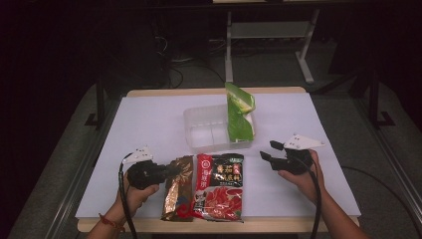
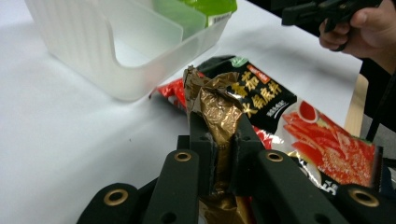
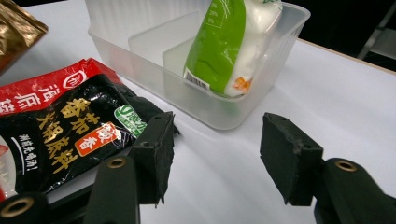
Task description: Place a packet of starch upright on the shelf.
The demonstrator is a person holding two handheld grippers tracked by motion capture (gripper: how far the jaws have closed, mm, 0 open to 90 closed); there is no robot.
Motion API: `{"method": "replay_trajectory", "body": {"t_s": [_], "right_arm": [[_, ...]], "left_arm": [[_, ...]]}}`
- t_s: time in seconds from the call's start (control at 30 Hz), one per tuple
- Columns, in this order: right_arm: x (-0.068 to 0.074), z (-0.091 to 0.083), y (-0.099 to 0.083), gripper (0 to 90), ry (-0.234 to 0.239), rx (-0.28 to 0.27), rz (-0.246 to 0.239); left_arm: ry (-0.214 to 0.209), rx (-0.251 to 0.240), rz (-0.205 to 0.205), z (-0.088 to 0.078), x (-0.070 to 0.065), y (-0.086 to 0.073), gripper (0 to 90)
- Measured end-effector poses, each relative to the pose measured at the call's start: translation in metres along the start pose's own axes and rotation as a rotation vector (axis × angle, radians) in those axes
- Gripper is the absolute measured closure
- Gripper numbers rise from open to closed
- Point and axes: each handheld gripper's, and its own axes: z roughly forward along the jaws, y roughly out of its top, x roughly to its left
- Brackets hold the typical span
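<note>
Gold packet (image 2: 219, 109) is lying by the red packet (image 1: 220, 191), its top pinched in the left gripper (image 2: 219, 154). Lift slowly toward the bin (image 1: 199, 130), maybe its empty side. Right gripper (image 3: 215, 154) is waiting, open.

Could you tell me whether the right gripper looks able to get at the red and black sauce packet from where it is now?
Probably yes: the right gripper is open with nothing between its jaws, and the red and black sauce packet lies flat beside it, its near corner uncovered.

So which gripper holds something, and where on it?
The left gripper pinches the brown-gold packet at its crumpled top edge. The right gripper holds nothing.
</note>
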Motion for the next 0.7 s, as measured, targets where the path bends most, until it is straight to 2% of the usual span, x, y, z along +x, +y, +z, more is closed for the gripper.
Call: {"method": "replay_trajectory", "body": {"t_s": [0.1, 0.17, 0.23, 0.3, 0.37, 0.4, 0.53, 0.6, 0.7], "right_arm": [[0.000, 0.000, -0.001, 43.5, -0.003, 0.002, 0.003], [-0.001, -0.001, -0.001, 43.4, -0.004, 0.001, 0.004], [-0.001, -0.001, -0.001, 43.3, -0.005, -0.001, 0.004], [0.000, -0.001, -0.001, 43.3, -0.006, 0.001, 0.004], [0.000, -0.001, -0.001, 43.2, -0.006, 0.000, 0.000], [0.000, -0.001, -0.001, 43.1, -0.007, 0.001, 0.000], [0.000, 0.000, -0.001, 43.0, -0.004, 0.003, 0.007], [0.000, -0.001, -0.001, 42.7, 0.000, 0.003, 0.004], [0.000, -0.001, -0.001, 42.3, 0.005, 0.005, -0.002]], "left_arm": [[0.015, -0.028, -0.001, -0.004, -0.001, 0.004, 83.3], [0.009, -0.030, -0.001, -0.005, 0.000, 0.006, 83.6], [0.023, -0.039, -0.010, -0.006, -0.001, 0.008, 83.9], [0.008, -0.056, -0.013, -0.007, -0.001, 0.012, 84.1], [0.016, -0.070, -0.001, -0.009, -0.002, 0.016, 84.4], [0.010, -0.074, -0.014, -0.011, -0.002, 0.018, 84.5], [0.019, -0.093, -0.020, -0.015, -0.002, 0.025, 84.9], [0.016, -0.114, -0.028, -0.017, -0.002, 0.027, 85.0], [0.006, -0.154, -0.014, -0.022, -0.006, 0.033, 85.1]]}}
